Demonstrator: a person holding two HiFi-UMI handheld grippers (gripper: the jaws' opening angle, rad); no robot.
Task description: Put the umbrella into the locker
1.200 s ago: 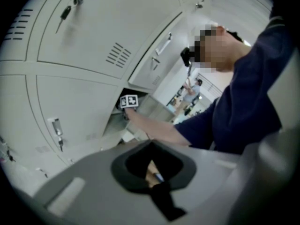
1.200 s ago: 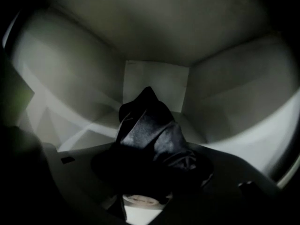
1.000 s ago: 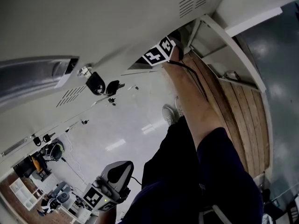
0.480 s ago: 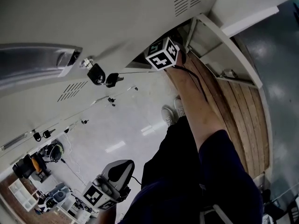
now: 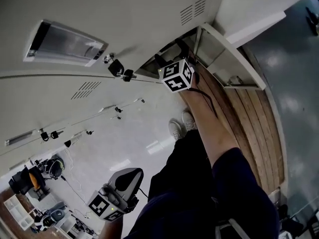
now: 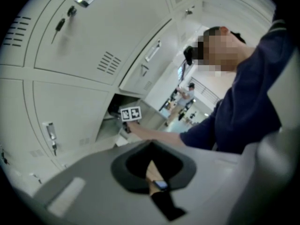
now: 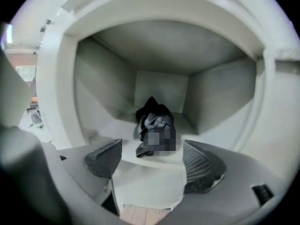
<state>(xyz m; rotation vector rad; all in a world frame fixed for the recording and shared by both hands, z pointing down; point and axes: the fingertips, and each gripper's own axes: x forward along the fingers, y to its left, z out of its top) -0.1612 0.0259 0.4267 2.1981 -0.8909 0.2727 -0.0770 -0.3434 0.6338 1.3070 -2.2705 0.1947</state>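
The black folded umbrella lies on the floor of the open locker, towards its back wall. My right gripper hangs just outside the locker mouth and points into it. Its jaws have just been opening and stand wide, with nothing between them; the umbrella lies beyond the pads. In the head view its marker cube sits at the locker's opening. My left gripper hangs low at my left side, away from the locker. Its own view shows only its grey body, not the jaws.
The locker's door stands swung open to the right. Closed locker doors with keys fill the wall on the left. A wooden floor strip runs along the lockers. My shoes stand below. A distant person is down the hallway.
The right gripper has drawn back out of the locker mouth, so its whole marker cube now shows. The head view has shifted up along the locker doors. The left gripper has stayed put.
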